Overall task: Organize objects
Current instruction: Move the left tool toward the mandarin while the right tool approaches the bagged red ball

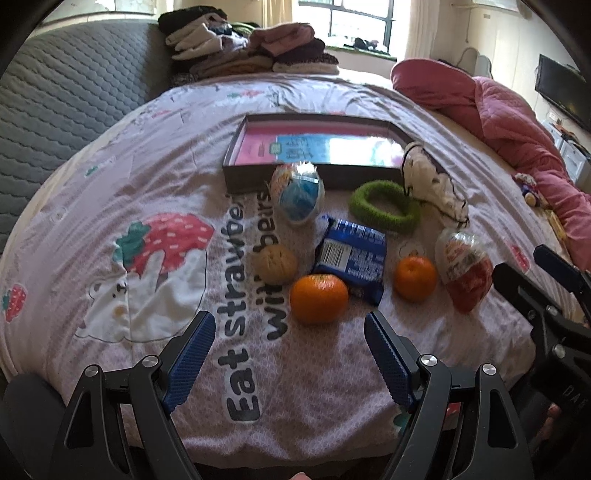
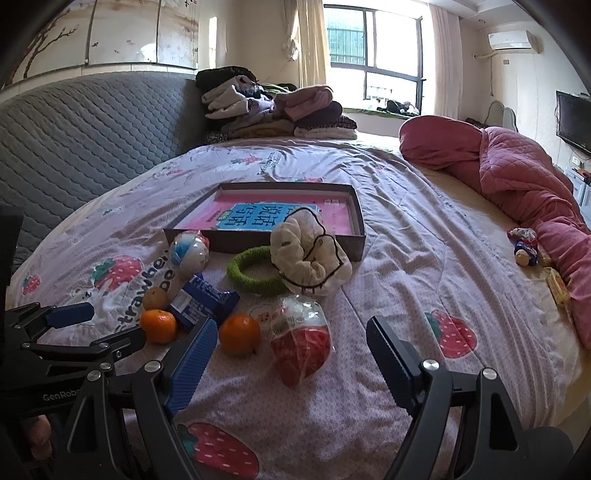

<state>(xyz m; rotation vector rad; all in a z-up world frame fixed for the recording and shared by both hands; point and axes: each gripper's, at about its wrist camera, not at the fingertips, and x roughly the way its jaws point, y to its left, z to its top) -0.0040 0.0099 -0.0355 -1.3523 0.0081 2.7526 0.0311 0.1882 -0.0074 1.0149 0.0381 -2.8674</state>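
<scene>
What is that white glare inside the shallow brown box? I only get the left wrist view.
Observer: There is no glare from the right wrist view. The shallow brown cardboard box holds a pink sheet with a blue printed panel.
Operator: What hangs above the grey quilted headboard?
Observer: Pale wall panels painted with a blossoming branch.
Operator: And that black thing at my right edge?
Observer: That is the right gripper, jaws wide open and empty, pointing toward a red-and-clear plastic packet.
</scene>
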